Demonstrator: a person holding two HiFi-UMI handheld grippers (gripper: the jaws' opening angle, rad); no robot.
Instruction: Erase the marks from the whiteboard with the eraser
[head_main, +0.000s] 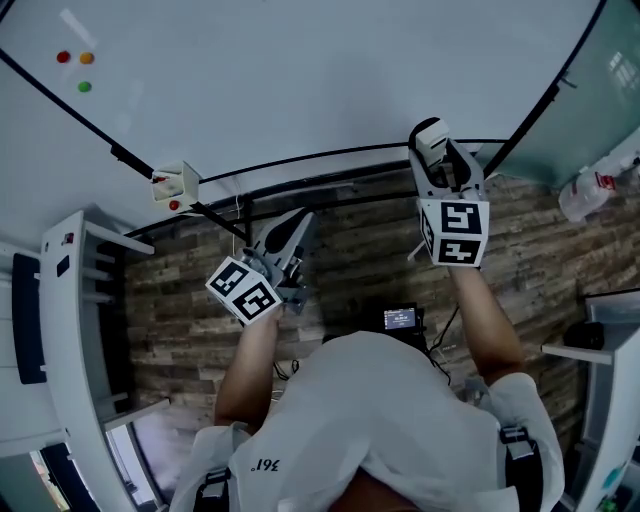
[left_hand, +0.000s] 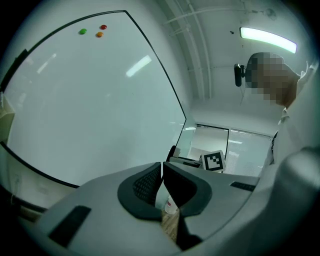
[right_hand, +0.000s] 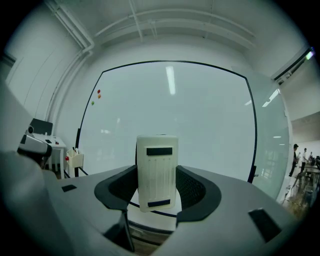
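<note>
The right gripper (right_hand: 157, 176) has its fingers clamped on the sides of the white eraser (right_hand: 157, 167), held upright before the whiteboard (right_hand: 210, 110), low and central. The left gripper (left_hand: 162, 175), fingers pressed together and empty, hangs below the whiteboard's lower edge. I see no marks, so check first, then wipe with the eraser flat on the whiteboard, in overlapping strokes.

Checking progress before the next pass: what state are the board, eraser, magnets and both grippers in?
Whiteboard: no marks visible, looks clean.
Right gripper: shut on the eraser.
Eraser: upright between the jaws, away from the board.
Left gripper: shut, empty.
Magnets: three, stuck near the board's top left corner.
</note>
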